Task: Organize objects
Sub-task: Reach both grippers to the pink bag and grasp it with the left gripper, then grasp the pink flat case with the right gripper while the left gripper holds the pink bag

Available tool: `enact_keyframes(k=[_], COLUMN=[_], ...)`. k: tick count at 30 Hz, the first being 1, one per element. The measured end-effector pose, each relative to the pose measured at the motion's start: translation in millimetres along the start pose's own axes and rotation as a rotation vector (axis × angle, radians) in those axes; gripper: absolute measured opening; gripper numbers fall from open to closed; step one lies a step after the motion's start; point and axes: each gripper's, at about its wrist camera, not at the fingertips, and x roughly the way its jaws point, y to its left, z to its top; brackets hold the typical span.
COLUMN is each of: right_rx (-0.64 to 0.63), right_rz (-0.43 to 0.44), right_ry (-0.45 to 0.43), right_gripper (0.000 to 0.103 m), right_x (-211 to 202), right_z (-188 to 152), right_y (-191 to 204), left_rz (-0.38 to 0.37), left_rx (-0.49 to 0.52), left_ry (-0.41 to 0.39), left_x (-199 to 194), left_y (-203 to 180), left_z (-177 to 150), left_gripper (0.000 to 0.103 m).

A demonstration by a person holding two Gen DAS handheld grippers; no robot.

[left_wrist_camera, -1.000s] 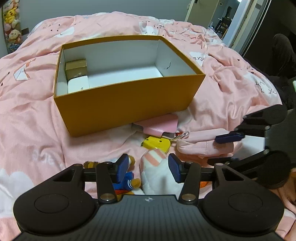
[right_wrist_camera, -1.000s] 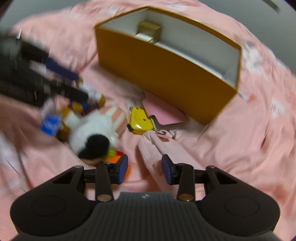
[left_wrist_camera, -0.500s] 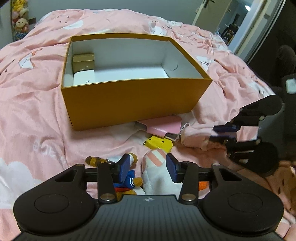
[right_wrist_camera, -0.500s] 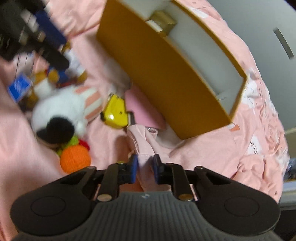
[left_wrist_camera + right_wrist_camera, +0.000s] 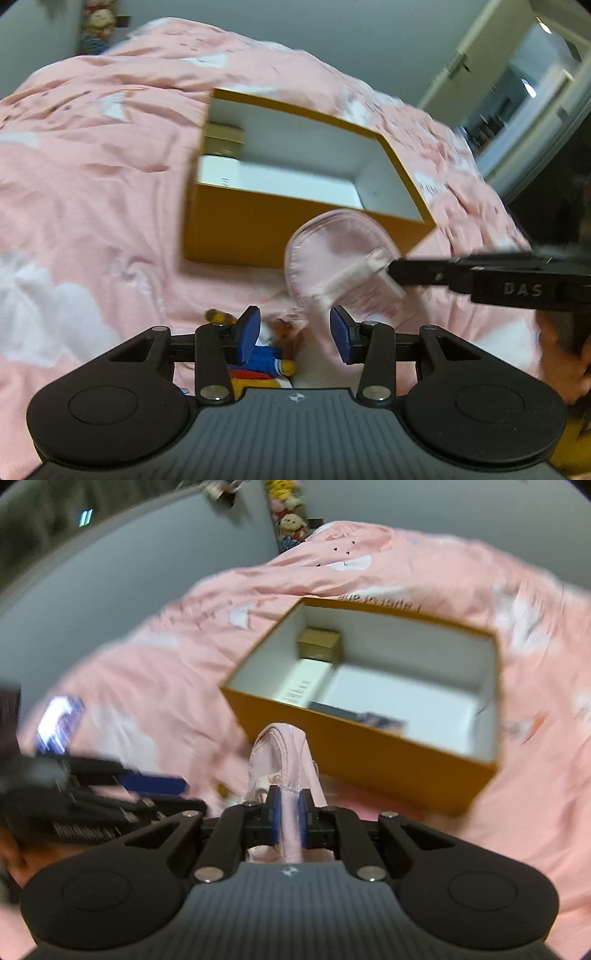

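My right gripper (image 5: 290, 814) is shut on a pale pink pouch (image 5: 284, 753) and holds it in the air in front of the orange box (image 5: 369, 760). In the left wrist view the pouch (image 5: 340, 251) hangs from the right gripper (image 5: 391, 271), which reaches in from the right. The open-topped orange box (image 5: 258, 229) lies on the pink bedding. My left gripper (image 5: 295, 338) is open, with nothing pressed between its pads. It hovers above a blue and yellow plush toy (image 5: 262, 363).
Inside the box are a small brown box (image 5: 319, 644), a white box (image 5: 306, 681) and a dark flat item (image 5: 332, 710). Pink bedding (image 5: 92, 192) surrounds the box. One blue finger (image 5: 155, 784) of the left gripper shows at the left. A doorway (image 5: 517, 92) lies at the back right.
My right gripper closed on the pink pouch and lifted it off the bedding, rolling as it rose. My left gripper narrowed a little, shifted and rolled, so the box now looks tilted.
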Motion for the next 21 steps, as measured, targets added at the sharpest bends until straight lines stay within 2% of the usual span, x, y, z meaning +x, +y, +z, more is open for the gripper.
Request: enact_keyframes(k=[4, 6, 8, 14, 17, 19, 21], right_rx=[0.258, 0.349, 0.382, 0.346, 0.295, 0.258, 0.234], right_rz=[0.115, 0.142, 0.144, 0.130, 0.112, 0.091, 0.054], right_ry=[0.056, 0.108, 0.133, 0.137, 0.134, 0.120, 0.090], right_gripper=[0.010, 0.010, 0.009, 0.009, 0.010, 0.018, 0.020], right_x=[36, 55, 64, 73, 77, 76, 64], right_z=[-14, -30, -40, -43, -41, -39, -38], right_y=[-19, -29, -34, -36, -32, -32, -42], left_rz=[-0.005, -0.002, 0.012, 0.032, 0.041, 0.040, 0.035], left_rx=[-0.124, -0.161, -0.183, -0.199, -0.173, -0.149, -0.142], left_ry=[0.017, 0.055, 0.091, 0.151, 0.149, 0.131, 0.125], left_x=[7, 19, 32, 63, 66, 63, 61], left_y=[21, 28, 33, 35, 32, 30, 30], left_z=[1, -1, -4, -7, -5, -5, -3], left_gripper=[0.053, 0.055, 0.055, 0.055, 0.041, 0.030, 0.028])
